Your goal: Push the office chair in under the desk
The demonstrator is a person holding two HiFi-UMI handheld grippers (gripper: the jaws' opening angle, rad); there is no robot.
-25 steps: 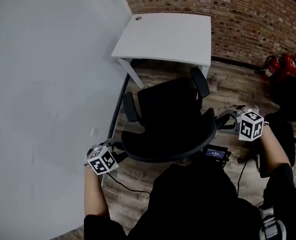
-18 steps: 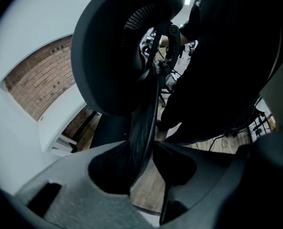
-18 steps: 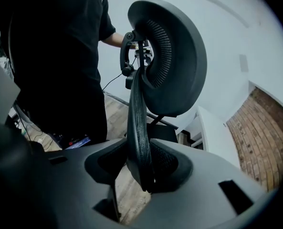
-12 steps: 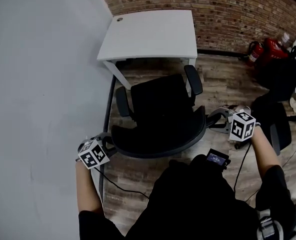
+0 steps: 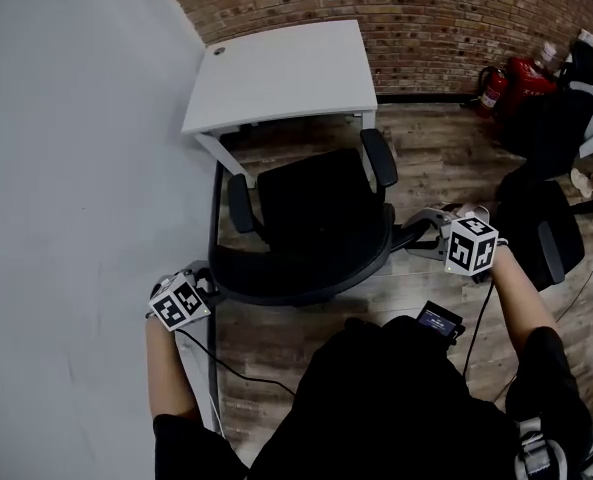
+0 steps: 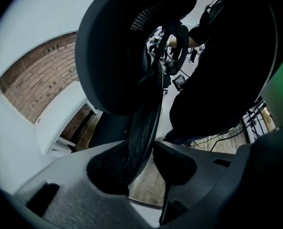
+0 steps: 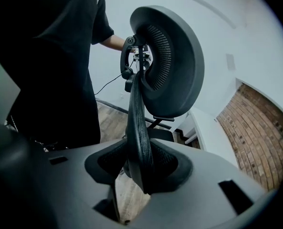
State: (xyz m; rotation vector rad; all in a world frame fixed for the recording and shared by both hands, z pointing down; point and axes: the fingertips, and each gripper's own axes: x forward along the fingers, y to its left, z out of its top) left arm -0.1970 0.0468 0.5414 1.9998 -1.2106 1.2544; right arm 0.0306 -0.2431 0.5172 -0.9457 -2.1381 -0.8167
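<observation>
Pale grey wall is filling the left side of the head view, and a red brick wall is running across the far end of the room. Brown wood-plank floor is spreading out between them. A white table with a rounded edge is standing in the corner where the two walls are meeting, with a small round cable hole showing near the grey wall.

The black office chair is standing on the floor just in front of the table and facing it. Its seat is sitting short of the table's near edge, not yet under the top, and its two armrests are reaching almost to the table's front legs. The person in black clothing is standing directly behind the chair.

A second black chair is standing at the right, and red fire extinguishers are sitting against the brick wall. A black cable is trailing over the planks near the grey wall.

The left tool is pinching the left edge of the chair's mesh backrest, with the mesh rim sitting between its two pads. The right tool is clamping the backrest's right edge in the same way, with the curved dark headrest rising above its jaws.
</observation>
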